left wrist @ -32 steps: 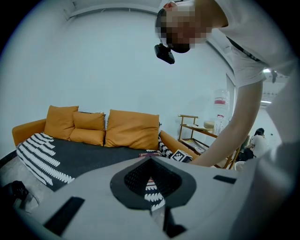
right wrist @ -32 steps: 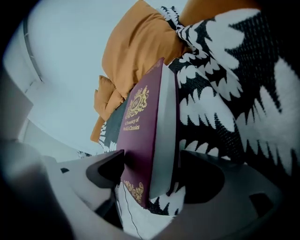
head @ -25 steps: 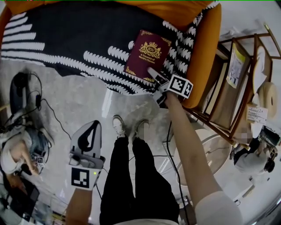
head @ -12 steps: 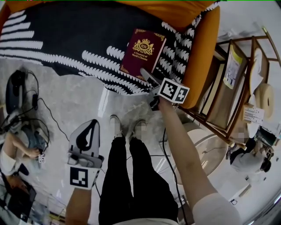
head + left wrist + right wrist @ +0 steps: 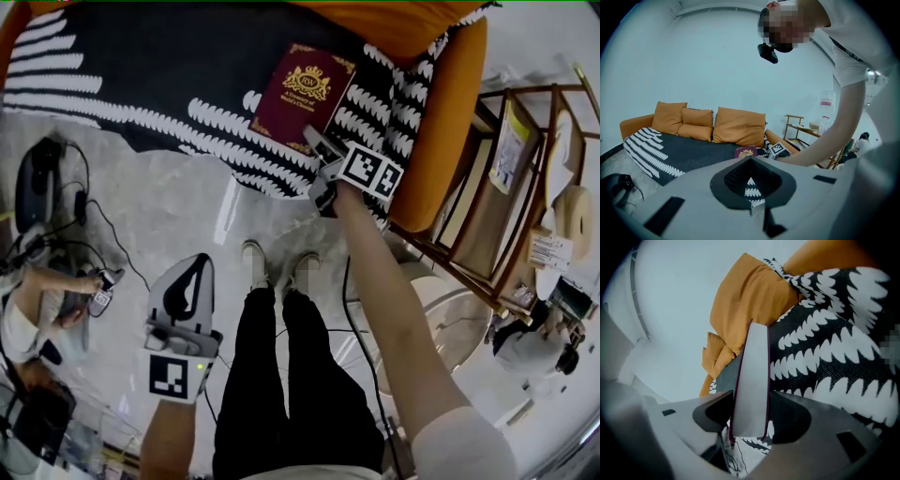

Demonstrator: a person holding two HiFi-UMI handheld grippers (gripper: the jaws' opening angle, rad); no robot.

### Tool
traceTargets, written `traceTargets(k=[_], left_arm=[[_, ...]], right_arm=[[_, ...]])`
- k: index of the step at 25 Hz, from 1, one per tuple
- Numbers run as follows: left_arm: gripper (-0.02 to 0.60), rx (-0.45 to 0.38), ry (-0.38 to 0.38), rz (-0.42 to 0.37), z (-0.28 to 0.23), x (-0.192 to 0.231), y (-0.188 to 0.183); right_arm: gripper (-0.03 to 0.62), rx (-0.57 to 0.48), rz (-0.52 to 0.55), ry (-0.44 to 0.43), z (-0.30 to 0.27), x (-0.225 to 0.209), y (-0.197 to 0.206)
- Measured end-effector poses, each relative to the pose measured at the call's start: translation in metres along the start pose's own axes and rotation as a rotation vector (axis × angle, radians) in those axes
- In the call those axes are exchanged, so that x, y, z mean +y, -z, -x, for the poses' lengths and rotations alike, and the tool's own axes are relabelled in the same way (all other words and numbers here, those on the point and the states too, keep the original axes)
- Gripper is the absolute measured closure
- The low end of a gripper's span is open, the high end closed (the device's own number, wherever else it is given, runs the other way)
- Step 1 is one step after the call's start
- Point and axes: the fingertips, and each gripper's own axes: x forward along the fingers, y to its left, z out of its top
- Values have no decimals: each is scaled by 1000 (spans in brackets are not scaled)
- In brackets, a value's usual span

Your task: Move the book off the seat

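Compared with a second ago, your right gripper (image 5: 322, 148) is sitting further over the book (image 5: 305, 92). Its jaws have just been closing and are now clamping the near edge, the book lying on the seat's patterned blanket (image 5: 141, 66). Your left gripper (image 5: 200, 263) is hanging low, jaws together.

The dark red hardcover book (image 5: 305, 94) carries a gold crest and small gold title lines, too small to read surely. To the right of this book, print on the yellow paper sheet (image 5: 513, 141) in the wooden rack (image 5: 487, 253) is unreadable.
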Motion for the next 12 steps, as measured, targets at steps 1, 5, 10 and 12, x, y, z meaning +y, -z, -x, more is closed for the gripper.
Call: traceTargets(k=[1,5,10,12], left_arm=[[565,3,-4,3,1,1,1],[565,-5,-8,10,4,3,-3],[565,-37,5,14,5,-7,-18],[565,-48,17,10,5,-13,-25]], right_arm=[[341,-8,-24,-17,0,2,0],[350,-28,-53,-88,11,17,-5],[356,-30,-61,-128,27,40,-15],[356,-41,-86,-154,33,50,-19]])
